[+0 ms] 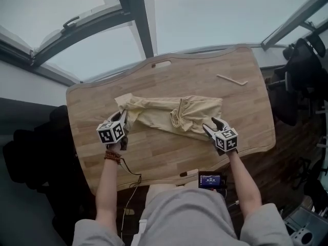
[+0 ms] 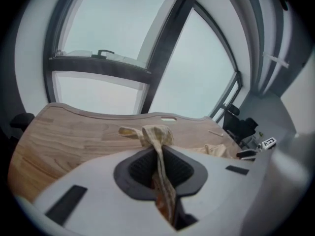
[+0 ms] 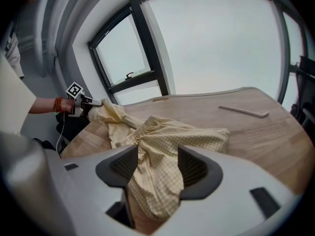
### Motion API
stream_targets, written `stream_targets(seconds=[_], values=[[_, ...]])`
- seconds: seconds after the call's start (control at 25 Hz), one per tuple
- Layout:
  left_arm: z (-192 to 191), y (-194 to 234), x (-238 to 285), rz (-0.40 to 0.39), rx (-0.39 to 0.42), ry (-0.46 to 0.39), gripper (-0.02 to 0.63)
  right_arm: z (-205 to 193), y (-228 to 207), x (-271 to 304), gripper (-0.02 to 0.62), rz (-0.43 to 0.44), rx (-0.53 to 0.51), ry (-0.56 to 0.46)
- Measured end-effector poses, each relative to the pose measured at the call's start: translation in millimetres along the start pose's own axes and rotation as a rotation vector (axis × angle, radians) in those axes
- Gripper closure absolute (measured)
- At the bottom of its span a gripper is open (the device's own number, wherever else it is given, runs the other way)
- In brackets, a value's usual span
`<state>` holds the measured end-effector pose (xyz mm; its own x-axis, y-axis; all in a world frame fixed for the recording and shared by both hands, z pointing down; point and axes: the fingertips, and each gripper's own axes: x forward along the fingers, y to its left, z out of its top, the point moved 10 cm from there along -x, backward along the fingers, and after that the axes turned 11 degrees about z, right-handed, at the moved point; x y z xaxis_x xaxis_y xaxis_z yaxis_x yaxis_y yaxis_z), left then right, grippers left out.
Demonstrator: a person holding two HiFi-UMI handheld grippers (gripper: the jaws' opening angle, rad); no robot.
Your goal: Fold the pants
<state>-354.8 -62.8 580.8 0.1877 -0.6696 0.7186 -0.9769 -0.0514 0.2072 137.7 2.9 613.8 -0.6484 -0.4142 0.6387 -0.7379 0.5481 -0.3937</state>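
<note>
Left gripper view shows pants [image 2: 156, 134] (pinched) inside claw [image 2: 160, 167].

Open table [image 1: 102, 152] around pants [image 1: 169, 114]; bent stick [image 1: 231, 79] far right.

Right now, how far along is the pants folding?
Done: nothing is folded yet; the pants lie bunched in a loose strip across the table. In hand: the left gripper is shut on one end of the cloth, while the right gripper has its jaws apart around the other end, not clamped. Left: spreading the pants flat and making every fold.
</note>
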Motion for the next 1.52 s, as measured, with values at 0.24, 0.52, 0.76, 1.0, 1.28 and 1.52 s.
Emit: stream_targets(seconds=[0.24, 0.52, 0.76, 1.0, 1.28, 1.52], values=[[11.1, -69.0, -10.3, -0.11, 0.022, -0.006, 0.574, -8.3, -9.2, -14.9, 0.337, 0.002, 0.015, -0.033], [18.6, -150.4, -14.2, -0.212, -0.004, -0.024, 0.574, -15.5, -25.2, -38.0, 0.339, 0.001, 0.036, -0.069], [22.1, -214.9, -16.7, -0.286, 0.047, -0.028, 0.574, -24.2, -39.1, -55.9, 0.34, 0.006, 0.053, -0.097], [17.4, -284.7, -14.9, -0.36, 0.105, -0.016, 0.574, -30.9, -56.7, -71.2, 0.341, 0.02, 0.062, -0.109], [2.4, -360.7, -3.0, -0.423, 0.174, 0.012, 0.574, -36.7, -77.2, -87.8, 0.34, 0.039, 0.062, -0.115], [-22.7, -412.1, 24.0, -0.435, 0.204, 0.073, 0.574, -40.3, -95.7, -102.3, 0.341, 0.047, 0.07, -0.127]])
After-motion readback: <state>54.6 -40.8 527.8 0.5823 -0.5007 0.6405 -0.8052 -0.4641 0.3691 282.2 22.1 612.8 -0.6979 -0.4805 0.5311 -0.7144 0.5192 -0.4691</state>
